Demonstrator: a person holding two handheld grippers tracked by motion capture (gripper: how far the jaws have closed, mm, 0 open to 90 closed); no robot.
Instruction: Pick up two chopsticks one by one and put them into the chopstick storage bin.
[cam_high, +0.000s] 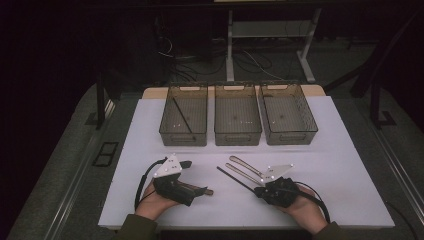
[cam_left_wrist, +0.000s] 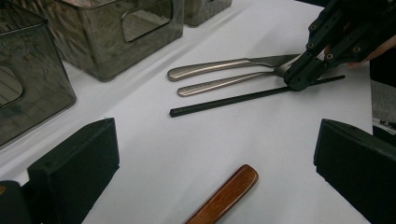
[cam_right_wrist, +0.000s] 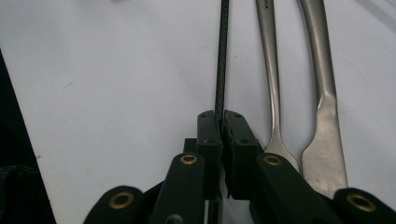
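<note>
- The black chopstick (cam_right_wrist: 222, 56) is long, thin and dark, with a flat square end. It lies flat on the white bench (cam_high: 150, 130), pointing away from the person at a slant.
- Just beside the chopstick lie a silver spoon (cam_left_wrist: 219, 84) and a silver knife (cam_left_wrist: 224, 66). They are close together, side by side.
- The right claw (cam_right_wrist: 220, 122) is pinched tight on the black chopstick. The two black jaws are pressed together with the stick between them, near one end of it.
- The right hand (cam_high: 300, 207) rests low on the bench at the near edge. It holds the claw pointing forward and toward the middle.
- The left claw (cam_high: 197, 177) has its jaws wide apart, with nothing pinched in them. It points to the side, toward the right hand.
- A brown wooden handle (cam_left_wrist: 224, 198) lies on the bench between the left claw's jaws, not squeezed by them.
- The left hand (cam_high: 155, 200) rests at the near edge of the bench.
- Three see-through bins (cam_high: 237, 132) stand in a row at the far side of the bench. The left bin has another dark stick (cam_high: 182, 116) in it.
</note>
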